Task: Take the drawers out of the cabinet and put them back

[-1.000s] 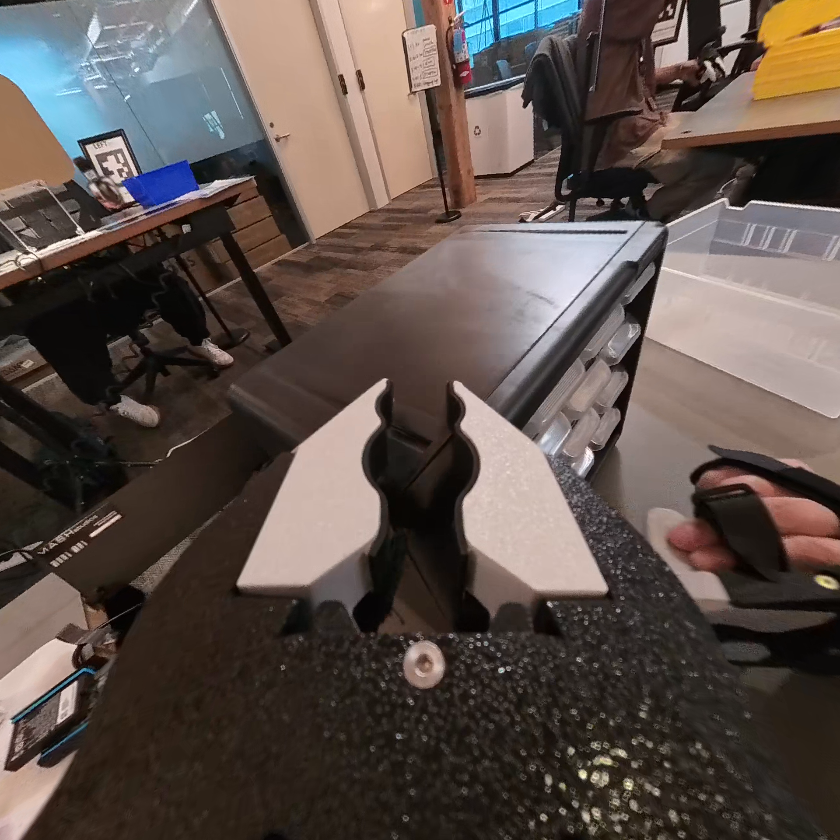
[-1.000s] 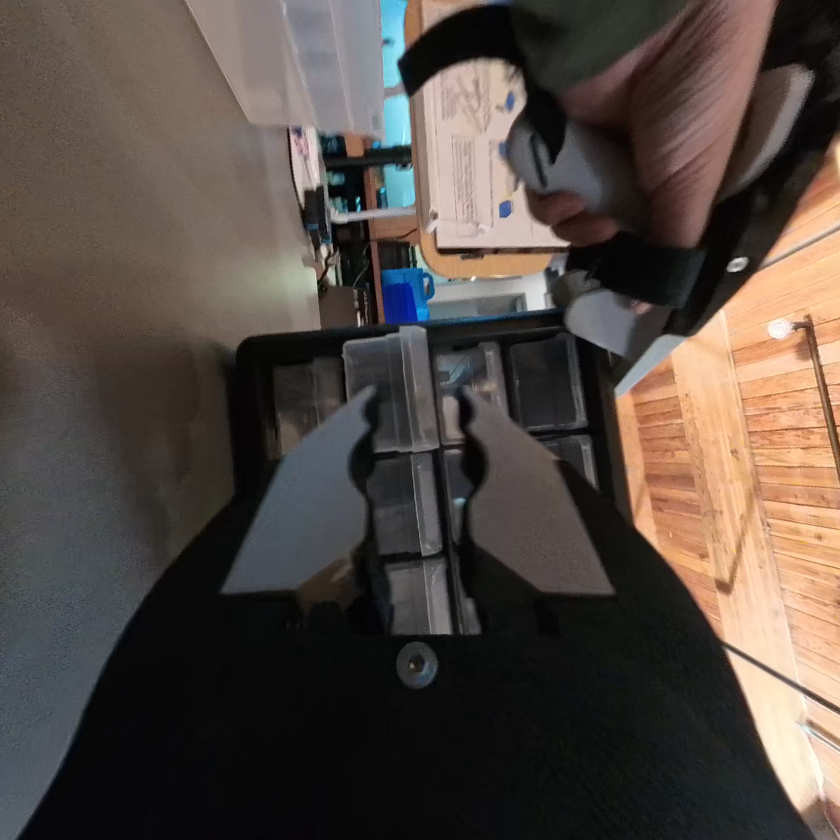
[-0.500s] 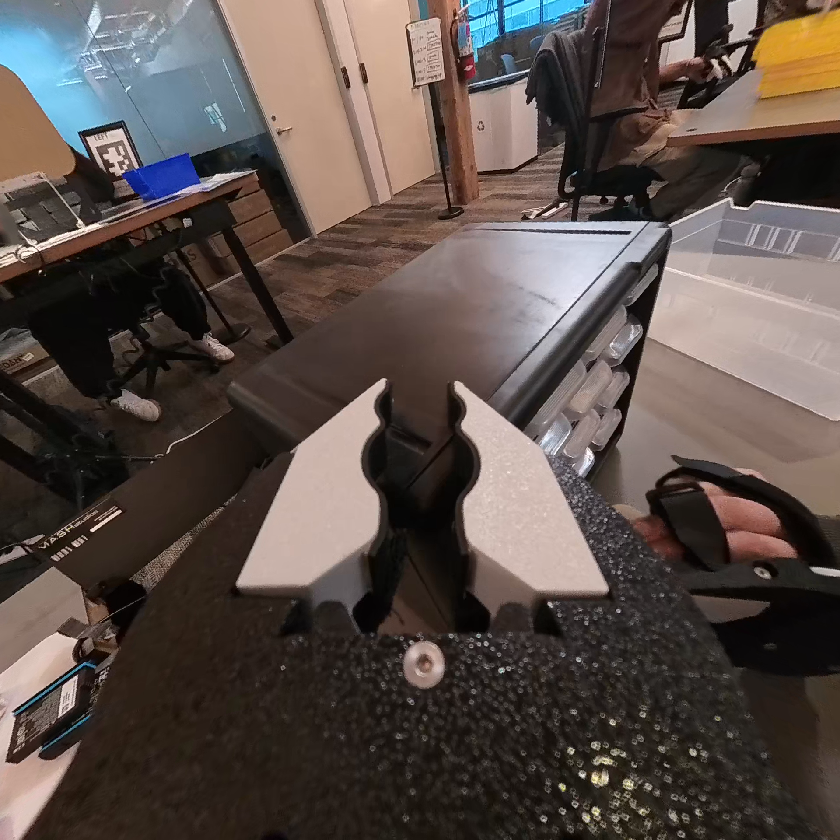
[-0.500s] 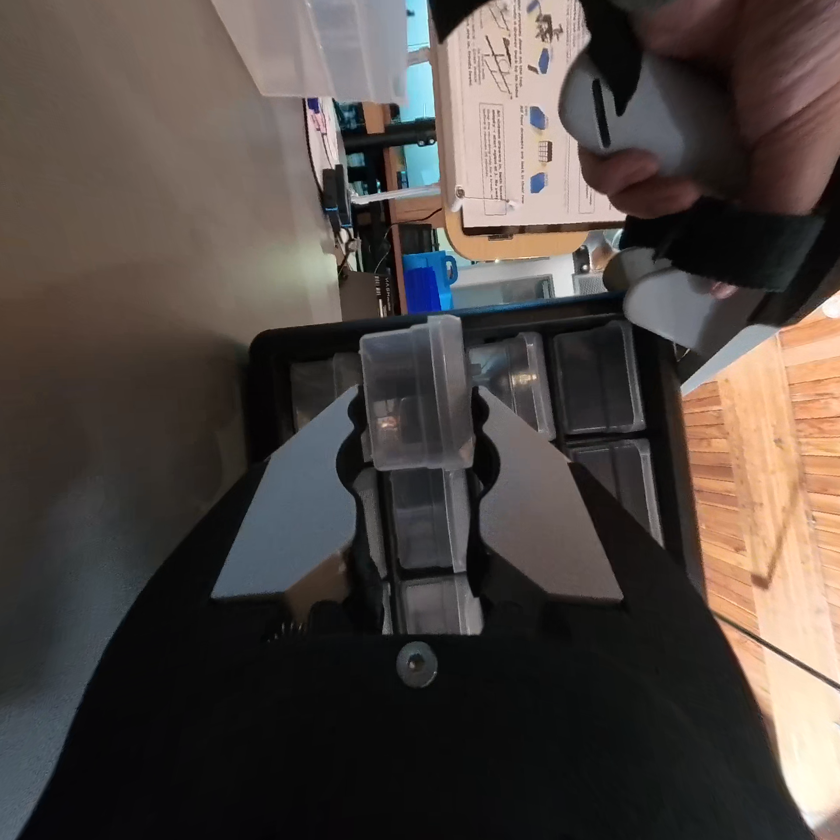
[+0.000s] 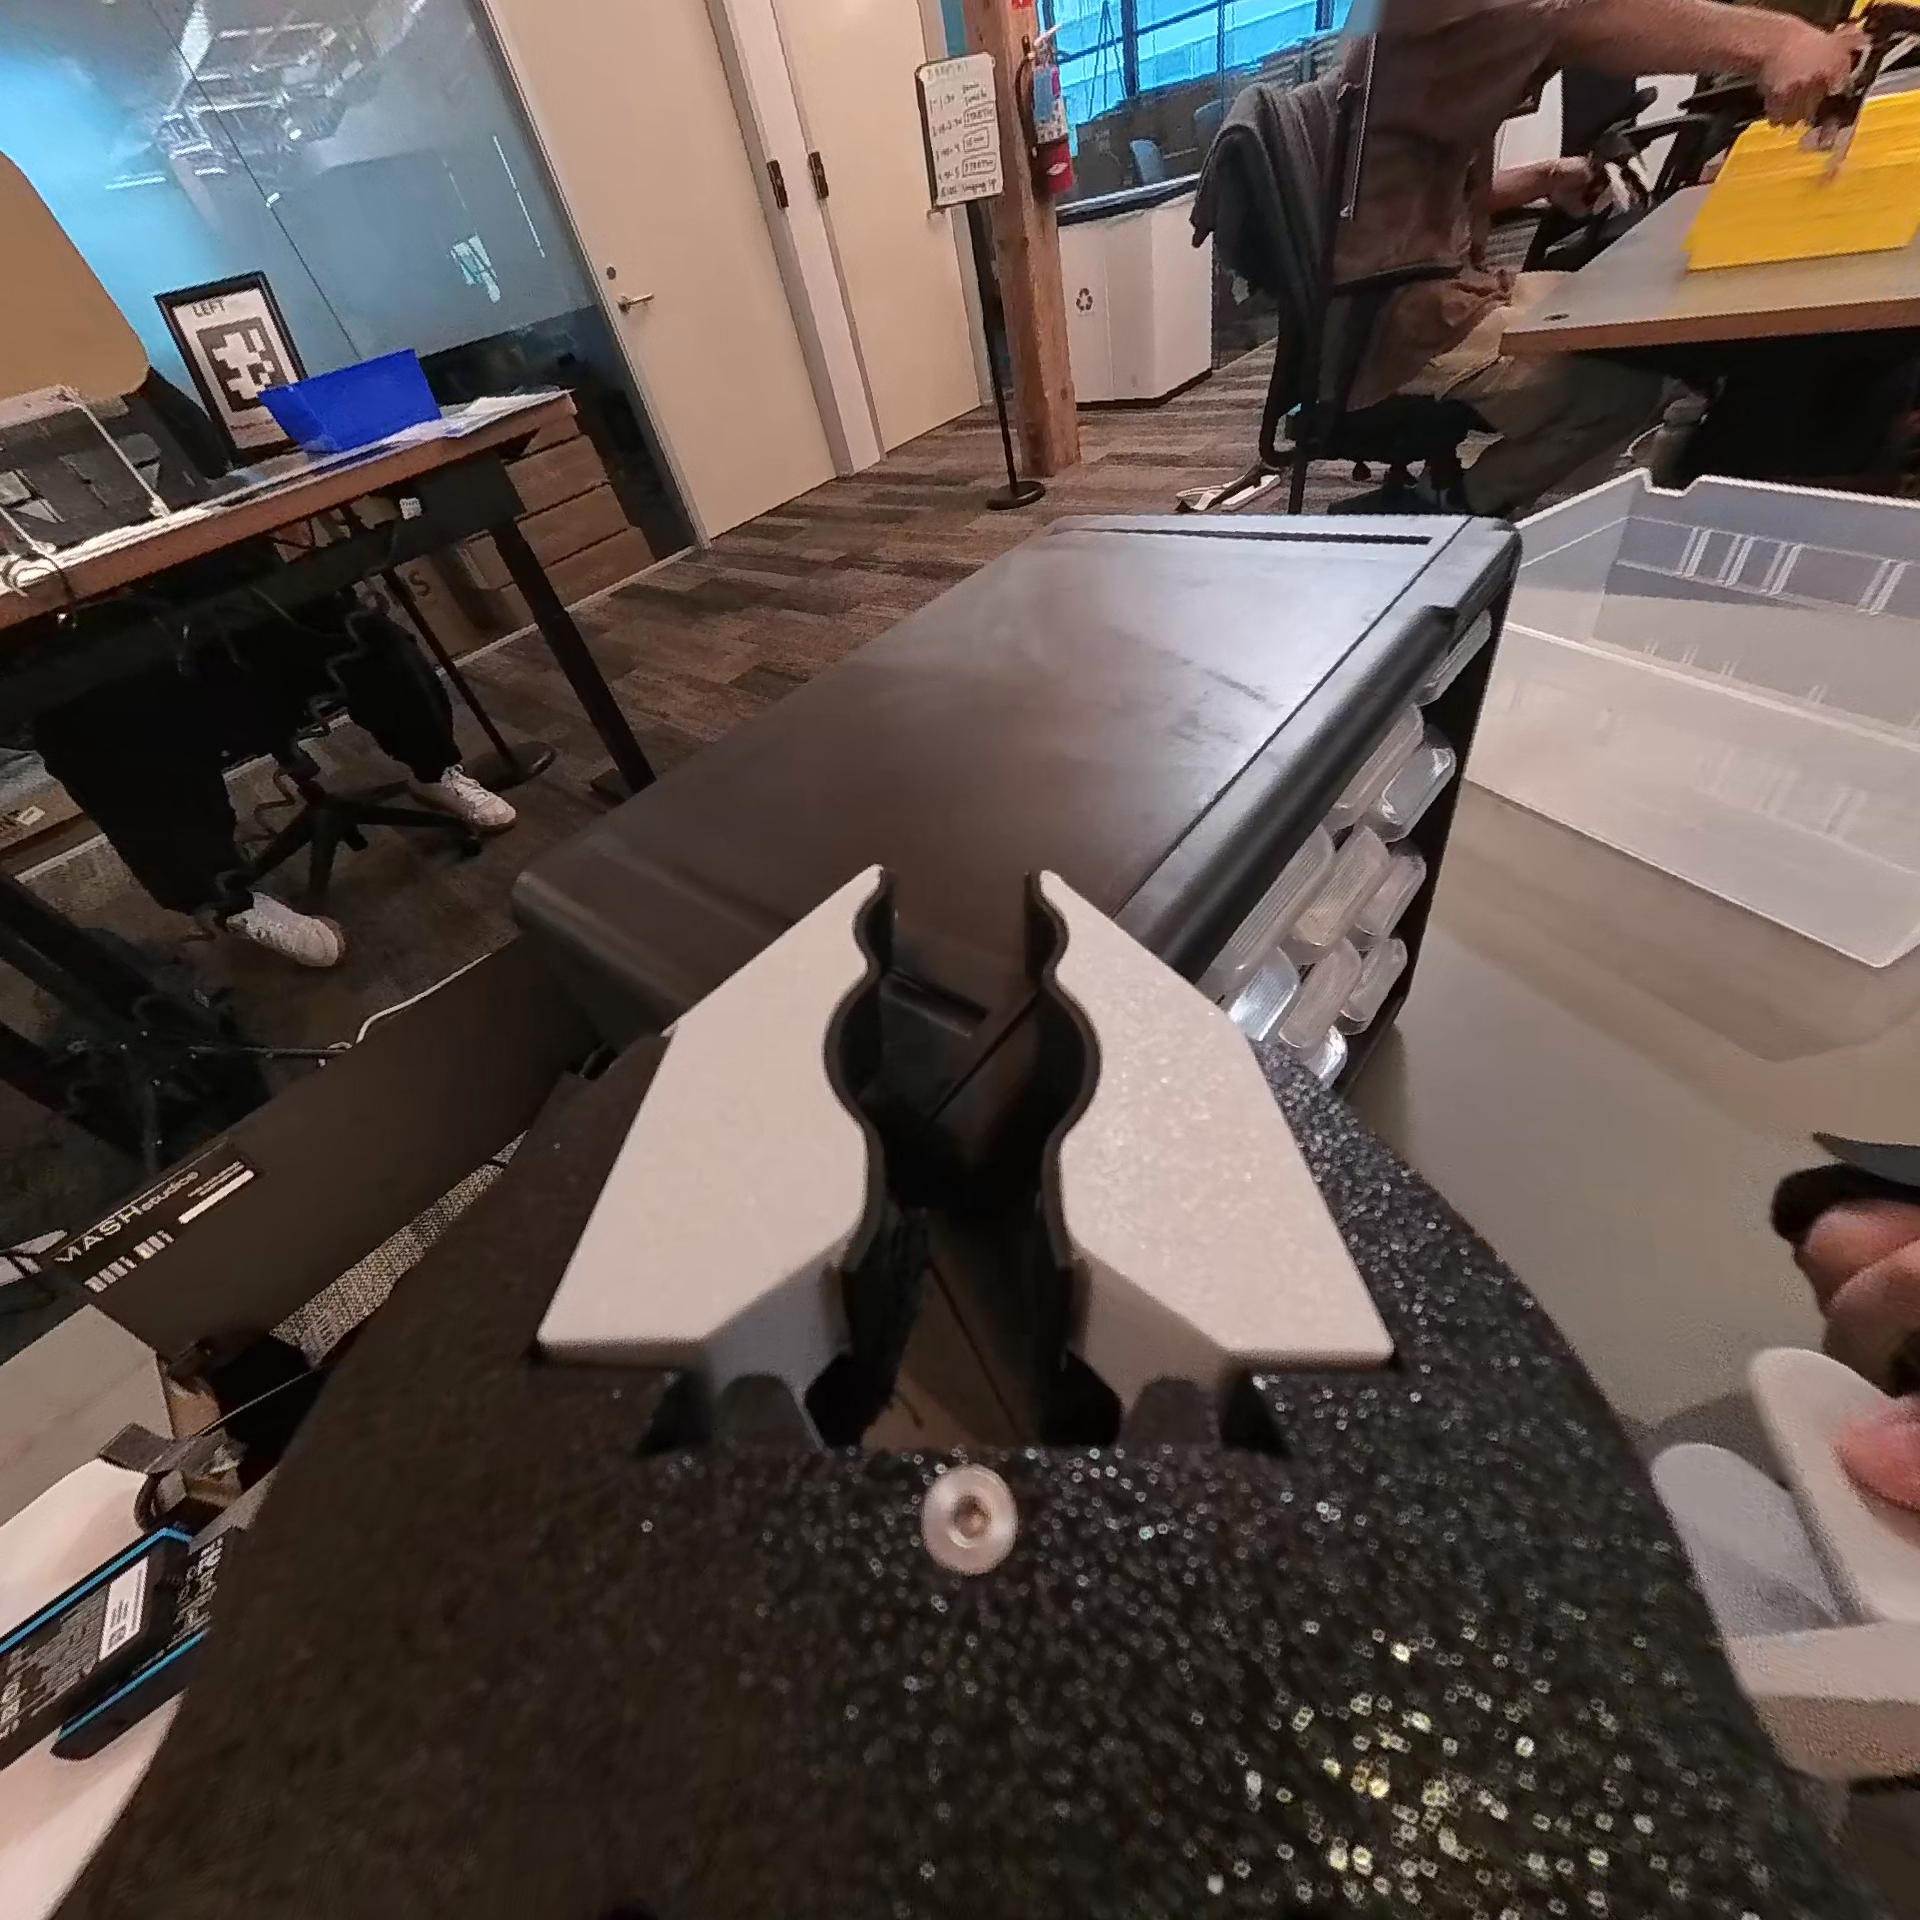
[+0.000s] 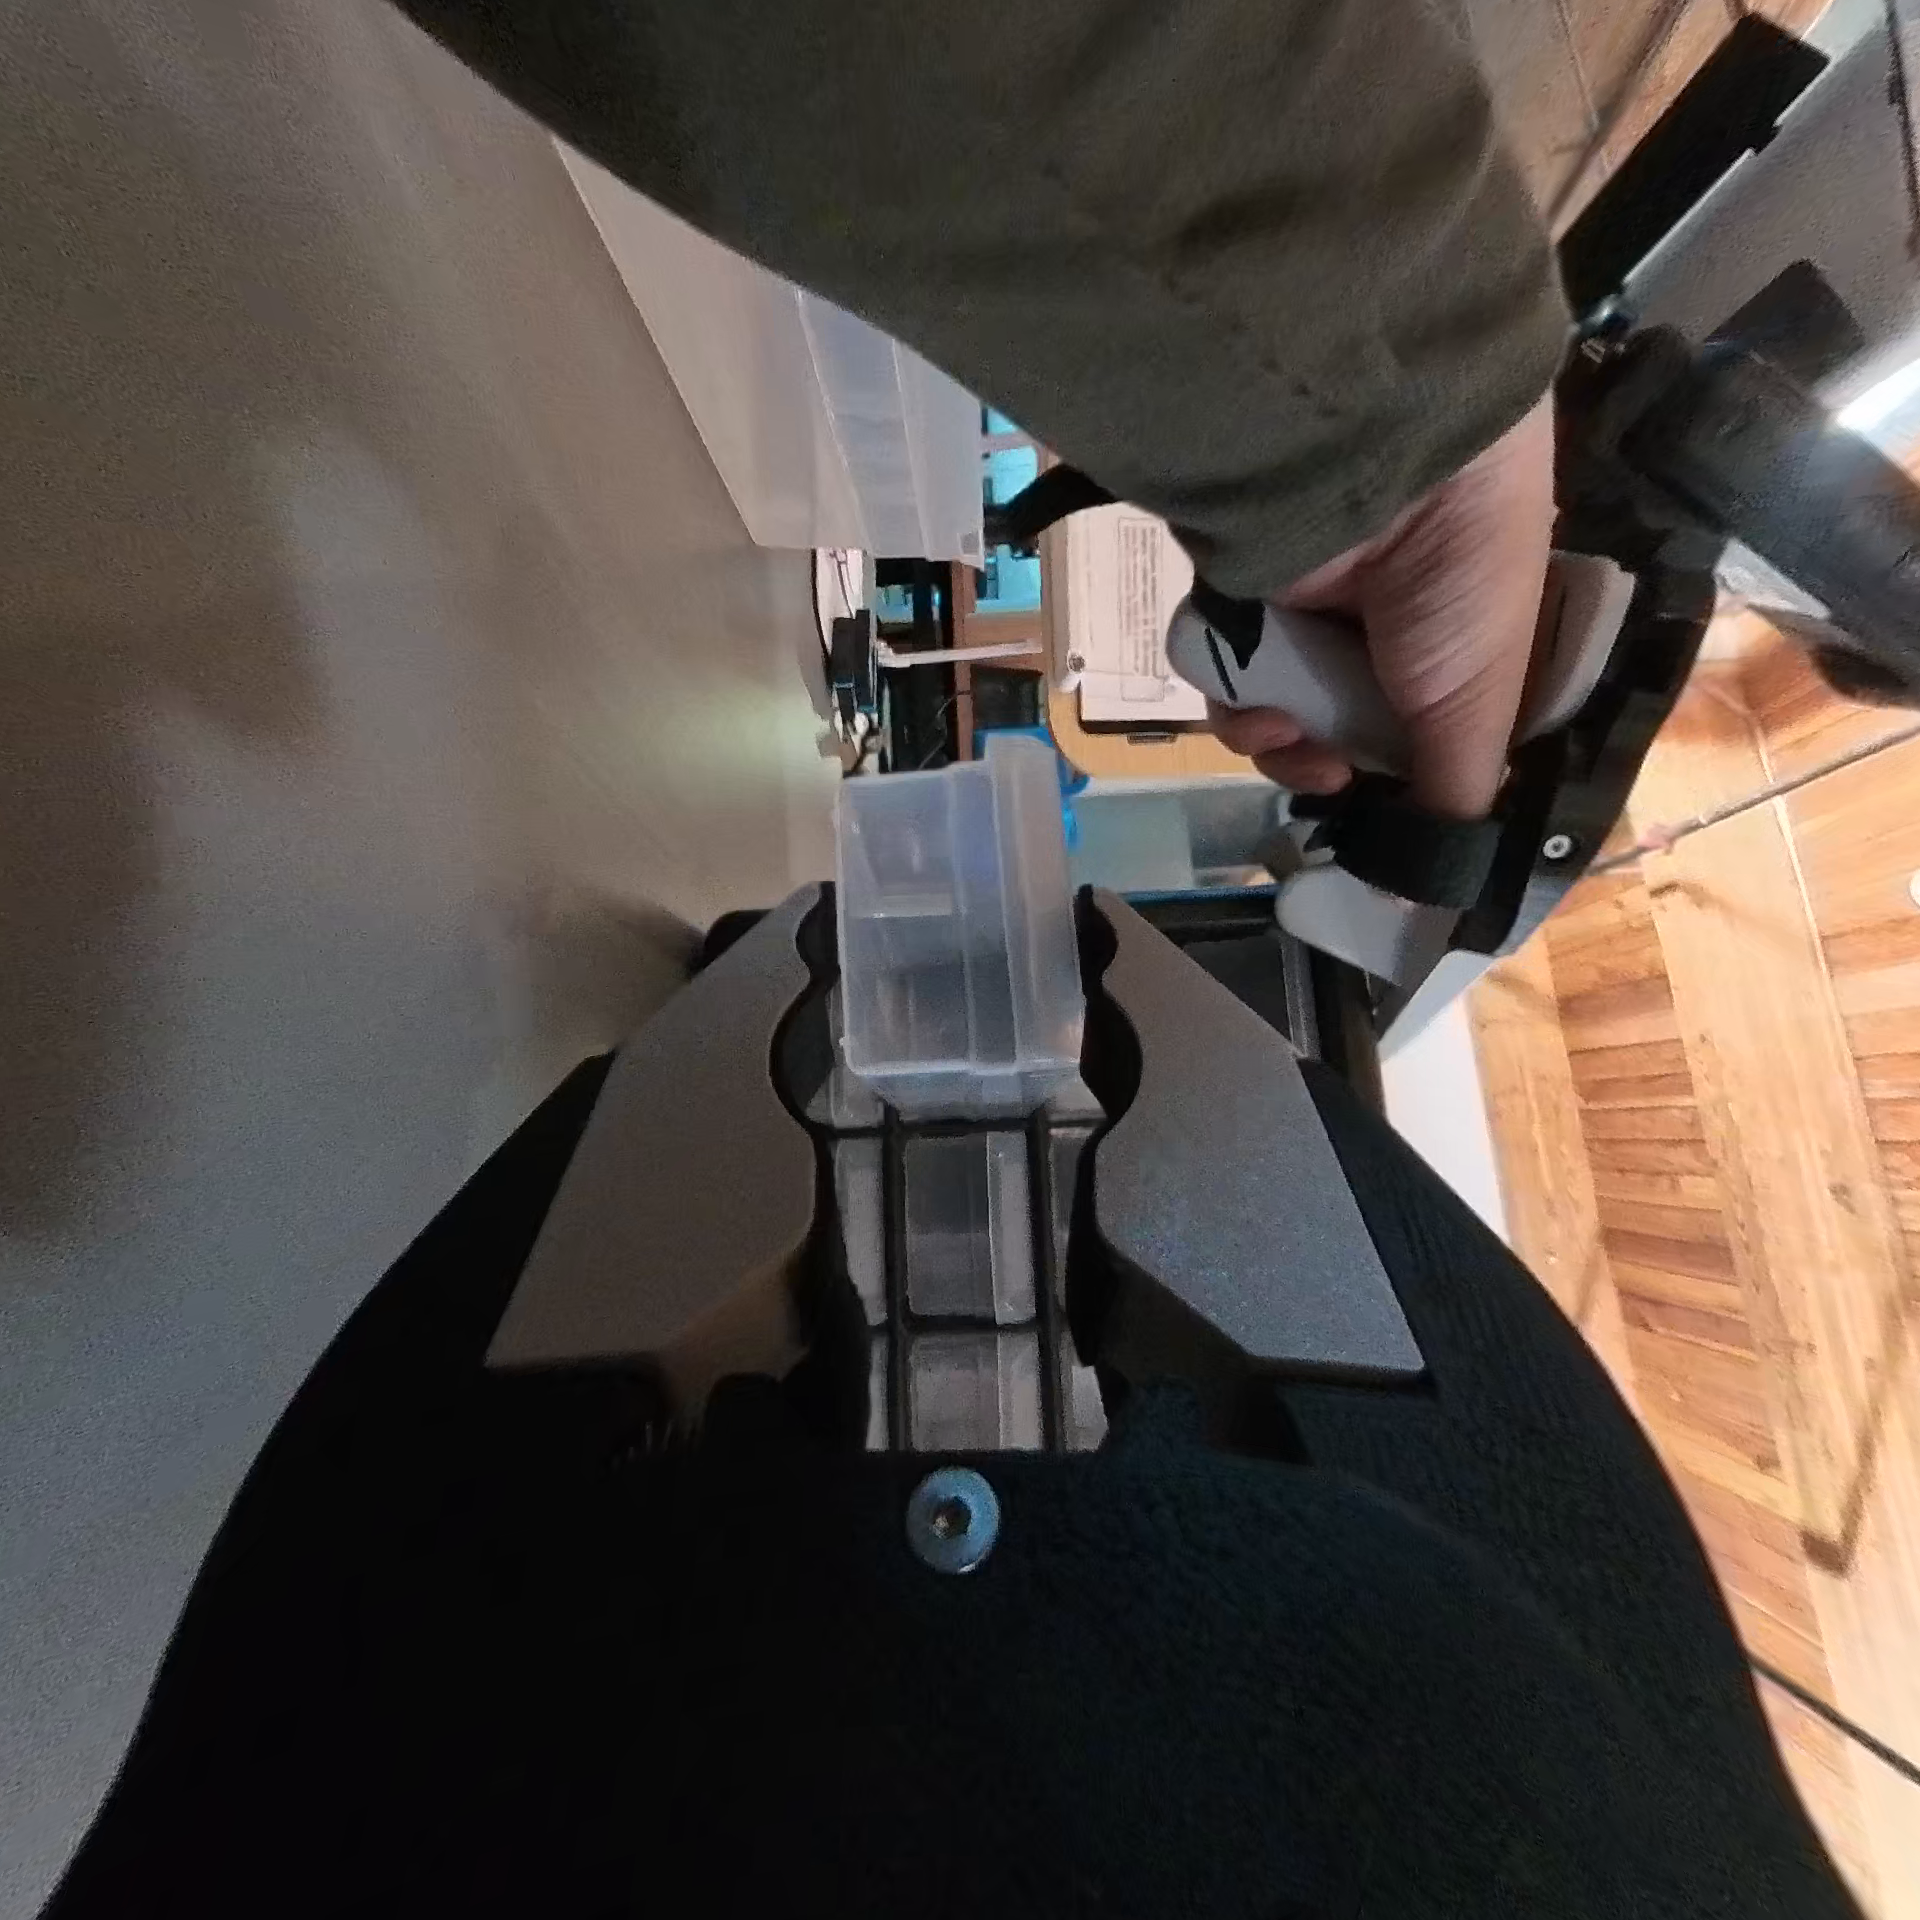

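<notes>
The black cabinet (image 5: 1091,707) stands on the grey table (image 5: 1558,987), with rows of clear drawers (image 5: 1351,894) in its front. My left gripper (image 5: 958,904) is shut on the cabinet's near top edge. In the right wrist view, my right gripper (image 6: 956,914) is shut on a clear drawer (image 6: 935,935) and holds it out in front of the cabinet's drawer rows (image 6: 966,1247). The drawer looks empty. A hand (image 6: 1403,644) holding the left gripper shows above the cabinet in that view.
A large clear plastic bin (image 5: 1714,727) sits on the table to the right of the cabinet. My right hand (image 5: 1860,1278) shows at the right edge. A person on a chair (image 5: 1434,208) and a desk (image 5: 260,499) are beyond the table.
My right gripper closed on a clear drawer and drew it out of the cabinet toward the camera. My left gripper kept its hold on the cabinet.
</notes>
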